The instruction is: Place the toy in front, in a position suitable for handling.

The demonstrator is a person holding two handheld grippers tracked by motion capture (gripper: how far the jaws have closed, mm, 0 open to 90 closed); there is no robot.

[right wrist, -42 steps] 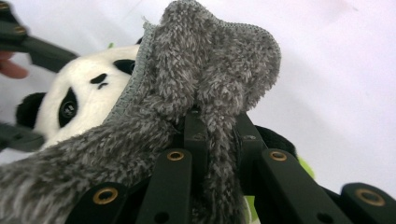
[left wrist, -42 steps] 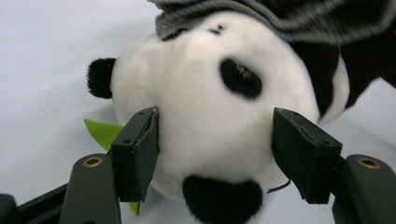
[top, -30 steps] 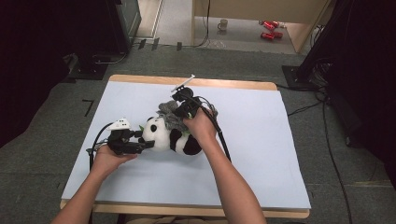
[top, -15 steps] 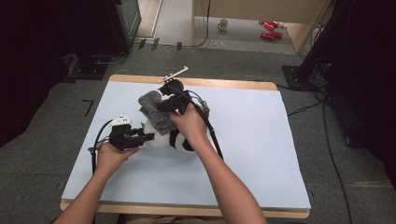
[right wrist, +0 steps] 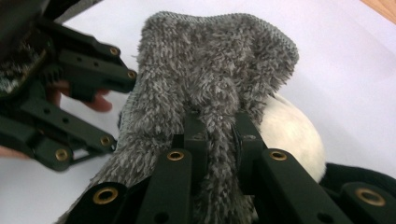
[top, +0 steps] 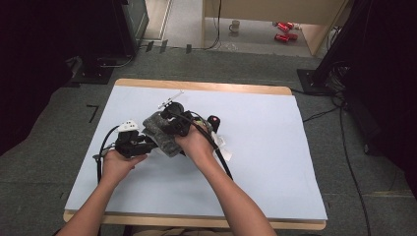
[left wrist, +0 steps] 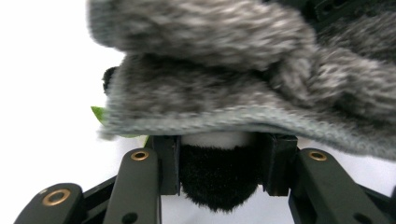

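A black-and-white panda plush (right wrist: pixel 292 130) lies on the light blue mat (top: pixel 275 162), mostly under a grey fuzzy knit cover (top: pixel 160 133). My left gripper (top: pixel 147 143) comes in from the left. Its jaws have just been closing, and in the left gripper view (left wrist: pixel 218 158) its pads press on the panda's black and white fur (left wrist: pixel 218 184), beneath the grey cover's edge (left wrist: pixel 210 93). My right gripper (right wrist: pixel 218 135) is shut on a fold of the grey cover (right wrist: pixel 215 60), with the left gripper (right wrist: pixel 70 84) beside it. In the high view, the right gripper (top: pixel 169 118) sits above the cover.
The mat covers a wooden table (top: pixel 196 86) with open room to the right and front. Black cables (top: pixel 223 157) trail from both grippers. Beyond the table, a mug (top: pixel 235 24) and red items (top: pixel 282 32) lie on the floor, with dark equipment at both sides.
The right gripper has carried the grey cover left and down over the panda, hiding its white body. The left gripper's jaws have narrowed onto the plush; the left hand stayed put.
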